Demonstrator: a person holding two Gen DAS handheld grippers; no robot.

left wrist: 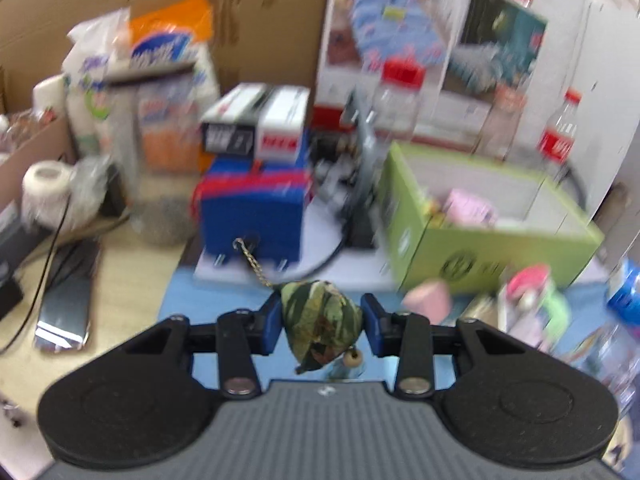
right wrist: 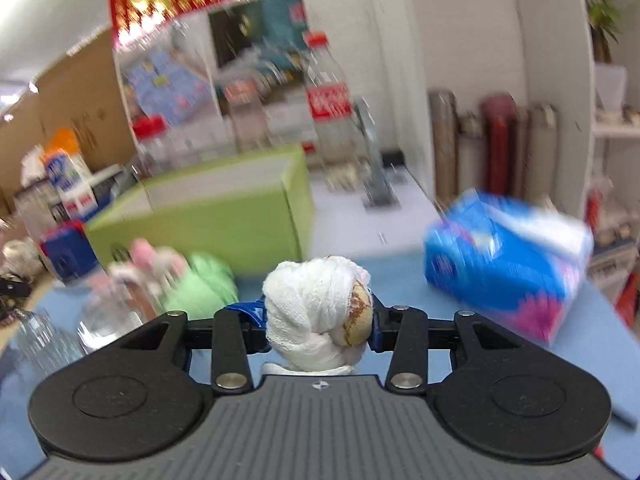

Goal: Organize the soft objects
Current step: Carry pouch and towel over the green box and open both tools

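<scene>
My left gripper (left wrist: 322, 320) is shut on a camouflage-print soft pouch (left wrist: 320, 322) with a thin chain (left wrist: 252, 262) and a wooden bead, held above the blue mat (left wrist: 188, 300). My right gripper (right wrist: 320, 320) is shut on a ball wrapped in white gauze (right wrist: 316, 312), held above the mat. The green open box (left wrist: 496, 236) stands ahead and right of the left gripper with a pink soft item (left wrist: 468, 208) inside; in the right wrist view the green box (right wrist: 208, 216) is ahead and left. Pink and green soft toys (right wrist: 180, 276) lie in front of it.
A blue tissue pack (right wrist: 504, 264) lies to the right on the mat. A blue box (left wrist: 252, 212) with cartons on top stands behind the mat. Plastic bottles (left wrist: 560, 136), paper rolls (left wrist: 48, 188) and bags crowd the back. Clear plastic items (right wrist: 96, 316) lie at the left.
</scene>
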